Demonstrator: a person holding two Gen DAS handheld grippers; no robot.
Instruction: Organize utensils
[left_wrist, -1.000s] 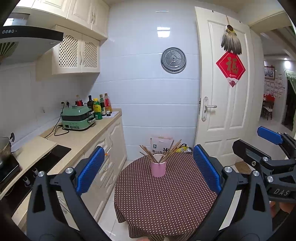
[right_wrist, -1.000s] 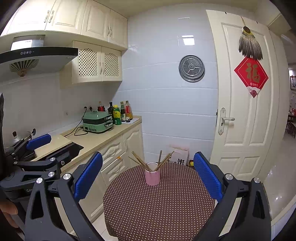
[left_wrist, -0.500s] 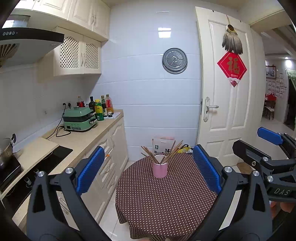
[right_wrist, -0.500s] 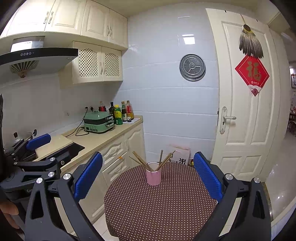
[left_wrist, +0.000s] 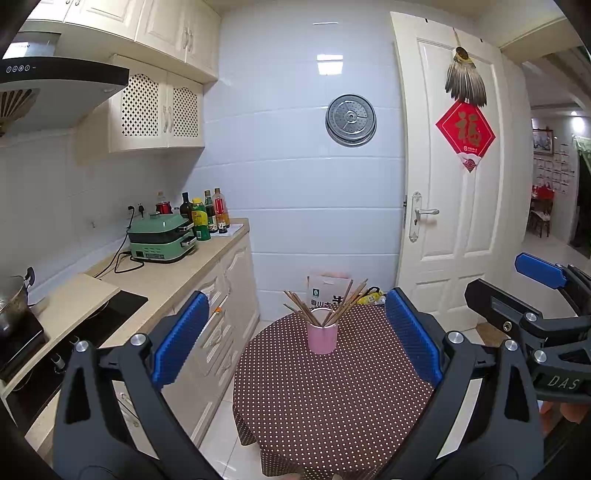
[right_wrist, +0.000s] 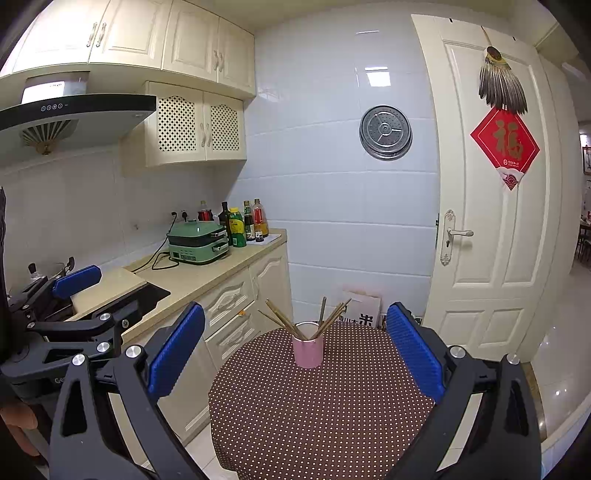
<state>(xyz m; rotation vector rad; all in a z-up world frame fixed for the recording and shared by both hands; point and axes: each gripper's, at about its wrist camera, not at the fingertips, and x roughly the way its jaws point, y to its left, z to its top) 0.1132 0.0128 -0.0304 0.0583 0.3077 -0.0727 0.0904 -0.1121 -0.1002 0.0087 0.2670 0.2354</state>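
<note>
I see the cup (left_wrist: 322, 336) standing on the desk (left_wrist: 332, 398) toward its far side, with the chopsticks (left_wrist: 325, 302) in it. The counter (left_wrist: 166, 273) runs along the left; the door (left_wrist: 450, 184) stands far right.

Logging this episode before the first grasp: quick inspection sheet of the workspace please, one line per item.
Surface: round table under a brown polka-dot cloth; bare apart from the cup.
Job's things: pink cup upright near the table's far edge, chopsticks fanned out of it.
Clutter: nothing seen on the table; a printed box on the floor behind it.
Grippers: left gripper and right gripper both open, empty, short of the cup.
Cables: black cord from the green cooker to the wall socket, on the counter.
Surroundings: bottles beside the cooker, range hood, shut white door.
</note>
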